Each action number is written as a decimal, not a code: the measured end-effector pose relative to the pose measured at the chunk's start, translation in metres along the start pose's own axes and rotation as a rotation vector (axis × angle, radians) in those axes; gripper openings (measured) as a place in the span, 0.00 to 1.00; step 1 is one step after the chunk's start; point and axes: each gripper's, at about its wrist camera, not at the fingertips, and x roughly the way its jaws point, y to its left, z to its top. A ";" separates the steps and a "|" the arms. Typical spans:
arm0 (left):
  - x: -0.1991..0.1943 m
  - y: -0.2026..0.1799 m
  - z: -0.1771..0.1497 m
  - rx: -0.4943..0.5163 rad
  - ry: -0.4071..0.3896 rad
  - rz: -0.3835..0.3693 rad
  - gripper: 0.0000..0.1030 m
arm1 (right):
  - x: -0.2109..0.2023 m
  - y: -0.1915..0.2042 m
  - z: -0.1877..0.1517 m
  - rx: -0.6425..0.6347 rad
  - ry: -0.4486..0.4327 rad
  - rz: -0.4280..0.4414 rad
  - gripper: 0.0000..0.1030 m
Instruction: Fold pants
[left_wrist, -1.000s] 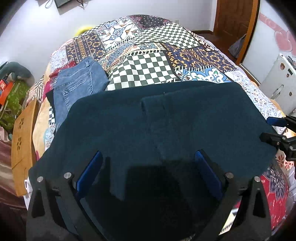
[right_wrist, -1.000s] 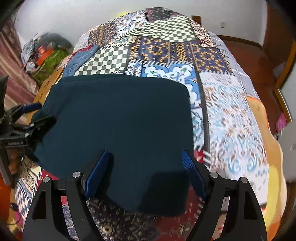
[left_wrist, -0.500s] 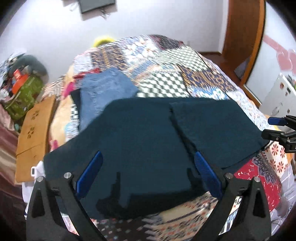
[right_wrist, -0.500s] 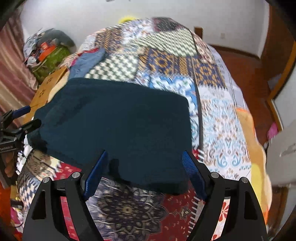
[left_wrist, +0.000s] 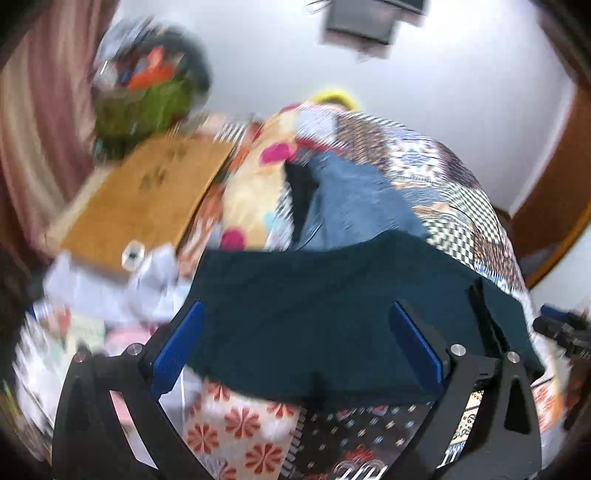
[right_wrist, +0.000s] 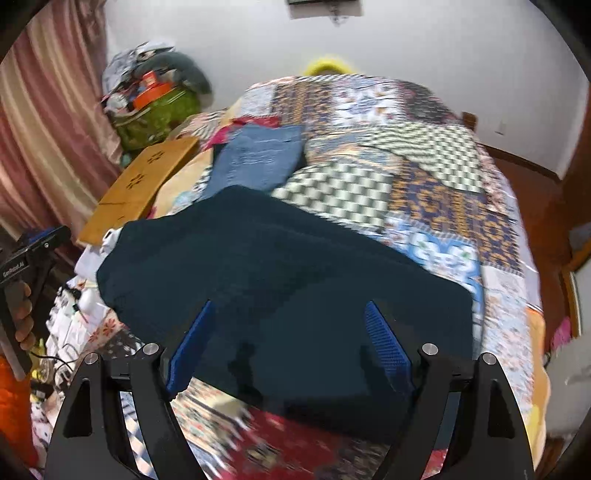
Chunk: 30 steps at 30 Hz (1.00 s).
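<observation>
The bed (right_wrist: 436, 206), under a patchwork quilt, carries the dark teal pants (right_wrist: 280, 295), folded flat near its close edge. Folded blue jeans (right_wrist: 258, 158) lie just beyond them. The left gripper (left_wrist: 297, 345) and right gripper (right_wrist: 290, 345) hover above the pants, fingers spread wide, holding nothing.

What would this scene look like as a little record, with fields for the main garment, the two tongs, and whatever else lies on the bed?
main garment: dark teal fabric pants, folded into a broad slab, lying on the bed
bed cover: multicoloured patchwork quilt
left tongs: open, holding nothing, above the pants' near edge
right tongs: open, holding nothing, above the pants
other clothing: folded blue denim jeans, beyond the pants
beside the bed: flat tan wooden board
picture quality: left view blurred
</observation>
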 end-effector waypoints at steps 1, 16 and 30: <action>0.005 0.014 -0.004 -0.047 0.034 -0.015 0.97 | 0.005 0.004 0.001 -0.001 0.006 0.008 0.78; 0.086 0.076 -0.074 -0.321 0.405 -0.304 0.97 | 0.062 0.051 -0.017 -0.117 0.152 -0.003 0.81; 0.151 0.075 -0.057 -0.504 0.454 -0.348 0.75 | 0.062 0.047 -0.016 -0.087 0.155 0.042 0.81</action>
